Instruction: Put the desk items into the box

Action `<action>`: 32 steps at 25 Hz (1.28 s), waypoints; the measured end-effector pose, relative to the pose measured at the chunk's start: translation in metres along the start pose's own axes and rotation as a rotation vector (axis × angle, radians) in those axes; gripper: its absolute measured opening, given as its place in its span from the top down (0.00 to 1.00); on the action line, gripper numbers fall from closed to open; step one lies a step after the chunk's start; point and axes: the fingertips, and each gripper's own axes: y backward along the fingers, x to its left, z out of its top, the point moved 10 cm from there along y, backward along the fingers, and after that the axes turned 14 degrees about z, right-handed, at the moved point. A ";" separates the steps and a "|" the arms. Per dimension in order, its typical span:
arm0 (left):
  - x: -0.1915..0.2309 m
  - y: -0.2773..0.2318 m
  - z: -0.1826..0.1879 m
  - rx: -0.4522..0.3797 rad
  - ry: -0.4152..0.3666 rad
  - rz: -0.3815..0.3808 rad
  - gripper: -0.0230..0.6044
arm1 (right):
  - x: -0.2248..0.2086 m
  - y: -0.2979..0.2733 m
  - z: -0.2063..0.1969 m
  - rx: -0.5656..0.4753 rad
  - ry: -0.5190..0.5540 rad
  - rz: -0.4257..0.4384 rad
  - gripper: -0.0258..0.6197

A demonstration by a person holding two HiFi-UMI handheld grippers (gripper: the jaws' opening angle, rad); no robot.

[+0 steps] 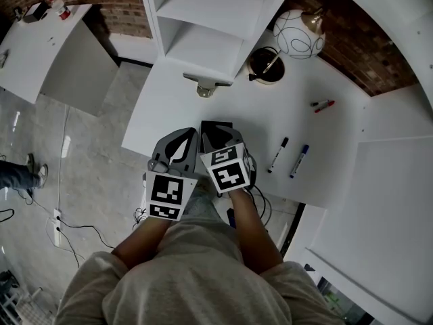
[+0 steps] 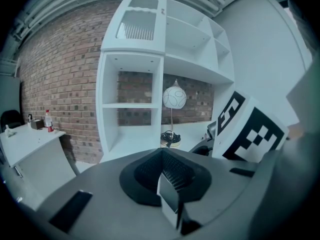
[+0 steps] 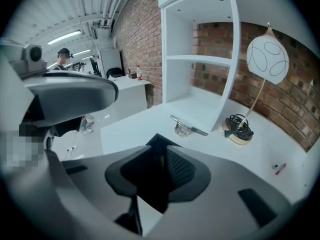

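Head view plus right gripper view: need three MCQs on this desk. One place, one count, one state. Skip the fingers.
1. Where does the white globe lamp with black line pattern stand?
A. on a chair
B. on the white desk, beside the white shelf unit
C. in a drawer

2. How many marker pens lie on the desk?
A. two
B. three
C. five

3. The lamp's black cord is:
A. bundled on the round wooden base
B. stretched across to the pens
C. hanging off the desk edge

Answers:
1 B: the head view shows the lamp on the desk, just right of the shelf unit.
2 B: a red pen, a black-capped pen and a blue-capped pen.
3 A: the right gripper view shows the cord piled on the base.
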 end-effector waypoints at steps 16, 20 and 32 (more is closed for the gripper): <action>-0.007 0.008 0.008 -0.034 -0.016 -0.026 0.96 | 0.012 0.038 -0.009 -0.294 0.018 -0.116 0.79; -0.012 0.011 0.016 -0.059 -0.027 -0.049 0.96 | 0.017 0.053 -0.009 -0.373 0.012 -0.169 0.84; -0.033 0.031 0.047 -0.165 -0.070 -0.148 0.96 | 0.034 0.119 -0.014 -0.597 -0.022 -0.339 0.93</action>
